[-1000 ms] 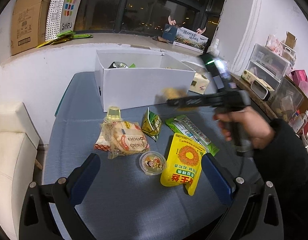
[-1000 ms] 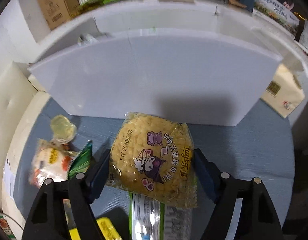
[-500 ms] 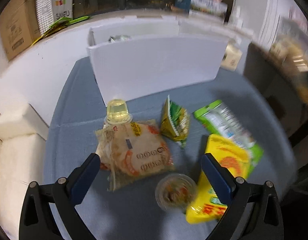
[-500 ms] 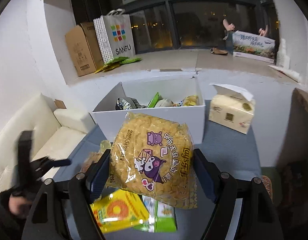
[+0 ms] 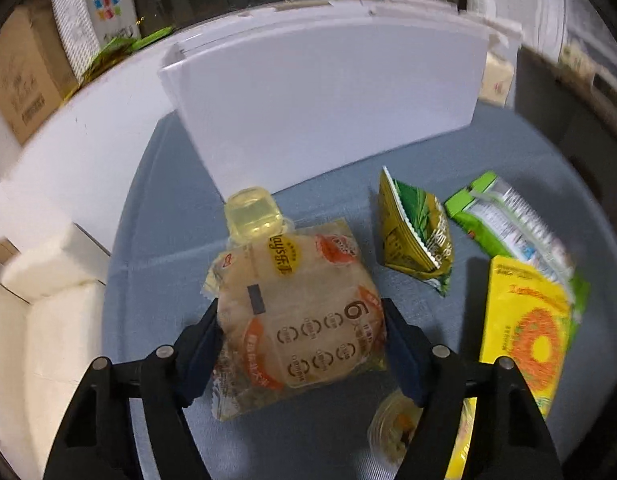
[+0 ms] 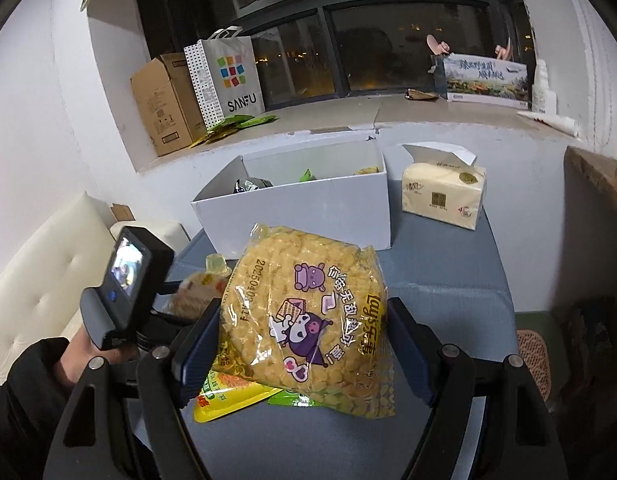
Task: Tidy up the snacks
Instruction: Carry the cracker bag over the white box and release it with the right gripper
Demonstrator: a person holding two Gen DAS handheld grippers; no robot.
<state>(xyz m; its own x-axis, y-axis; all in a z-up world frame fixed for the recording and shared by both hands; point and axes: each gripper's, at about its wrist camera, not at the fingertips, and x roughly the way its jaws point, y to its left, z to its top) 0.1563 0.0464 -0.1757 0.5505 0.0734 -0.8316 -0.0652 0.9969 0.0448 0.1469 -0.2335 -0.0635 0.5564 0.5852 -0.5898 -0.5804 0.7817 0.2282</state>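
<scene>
A clear pack of round rice crackers point(image 5: 300, 308) lies on the blue-grey table point(image 5: 180, 220). My left gripper point(image 5: 302, 332) straddles it with jaws closing, and both pads touch the pack's sides. My right gripper point(image 6: 304, 332) is shut on a yellow bag of corn snacks point(image 6: 308, 320) with a purple cartoon figure. That bag hangs above the table, in front of the white box point(image 6: 300, 208). The box is open and holds several snacks. In the right wrist view a hand point(image 6: 80, 356) holds the left gripper's body low at the left.
A clear jelly cup point(image 5: 254, 214) touches the cracker pack's far edge. To the right lie a green-yellow pouch point(image 5: 416, 240), a green pack point(image 5: 504, 220), a yellow sunflower-print bag point(image 5: 524, 332) and a small round cup point(image 5: 392, 428). A tissue pack point(image 6: 442, 194) stands right of the box.
My left gripper came down over the cracker pack and its jaws narrowed onto it. My right gripper rose and pulled back from the box wall with the corn snack bag.
</scene>
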